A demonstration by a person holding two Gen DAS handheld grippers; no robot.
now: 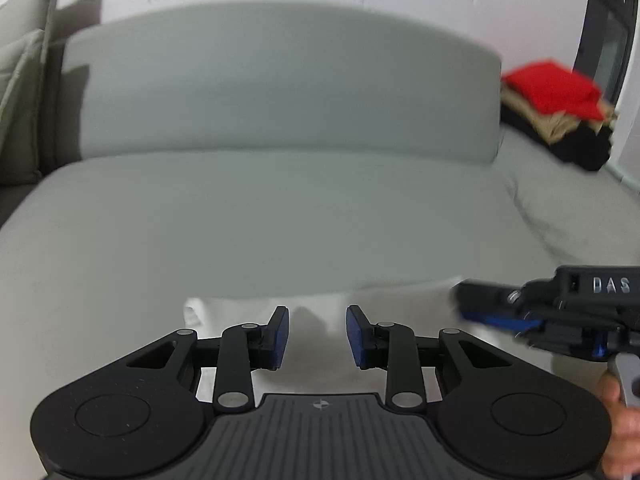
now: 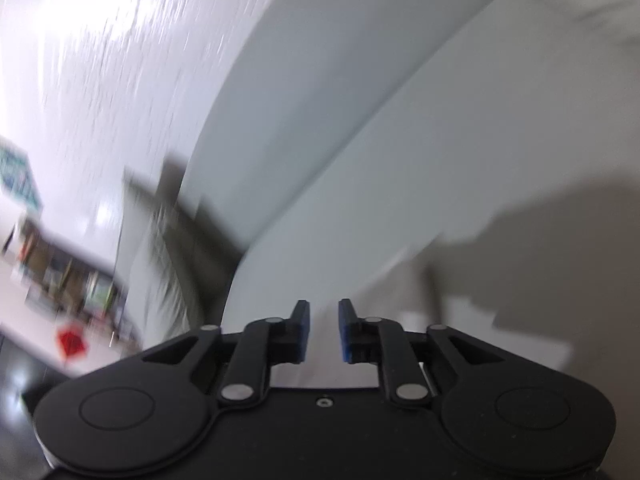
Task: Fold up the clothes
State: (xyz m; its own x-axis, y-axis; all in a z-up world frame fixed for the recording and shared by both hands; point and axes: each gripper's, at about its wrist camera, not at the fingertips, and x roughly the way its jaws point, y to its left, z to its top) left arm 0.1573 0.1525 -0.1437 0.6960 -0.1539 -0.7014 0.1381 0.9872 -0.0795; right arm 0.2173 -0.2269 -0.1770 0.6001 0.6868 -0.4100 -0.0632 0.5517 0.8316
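Observation:
A white garment (image 1: 320, 320) lies flat on the grey sofa seat (image 1: 260, 220), just beneath my left gripper (image 1: 318, 334). The left gripper is open and empty, its blue-padded fingers over the cloth. My right gripper comes in from the right of the left wrist view (image 1: 480, 308), blurred, its fingers at the garment's right edge. In the right wrist view the right gripper (image 2: 324, 330) is open with a narrow gap and holds nothing; the white garment (image 2: 400, 292) lies below it, blurred by motion.
A stack of folded clothes (image 1: 560, 112), red on top of tan and black, sits on the sofa at the far right. The sofa backrest (image 1: 280, 80) rises behind the seat. Pale cushions (image 1: 24, 80) stand at the far left.

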